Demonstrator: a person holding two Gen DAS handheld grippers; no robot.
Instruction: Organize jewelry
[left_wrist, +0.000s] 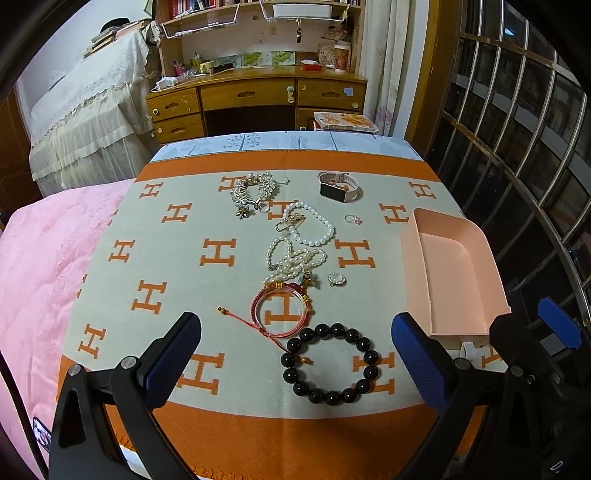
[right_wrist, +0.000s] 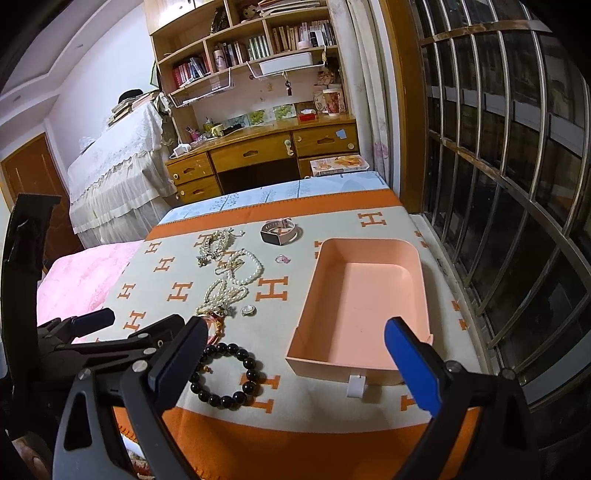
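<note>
Jewelry lies in a line on the orange and grey blanket (left_wrist: 173, 258): a black bead bracelet (left_wrist: 330, 363) nearest, a red cord bangle (left_wrist: 284, 314), pearl strands (left_wrist: 295, 258), a pearl bracelet (left_wrist: 312, 225), a crystal piece (left_wrist: 255, 194), two rings (left_wrist: 337, 279) (left_wrist: 352, 219) and a pink smartwatch (left_wrist: 338, 185). My left gripper (left_wrist: 295, 354) is open and empty, hovering around the black bracelet. My right gripper (right_wrist: 295, 354) is open and empty at the near end of the empty pink box (right_wrist: 369, 295); the black bracelet (right_wrist: 225, 374) lies to its left.
The pink box (left_wrist: 454, 273) stands at the blanket's right side, beside a barred window (right_wrist: 498, 184). A pink quilt (left_wrist: 37, 266) lies left. A wooden desk (left_wrist: 258, 96) with shelves stands behind the bed. The right gripper's finger (left_wrist: 557, 328) shows at the left view's right edge.
</note>
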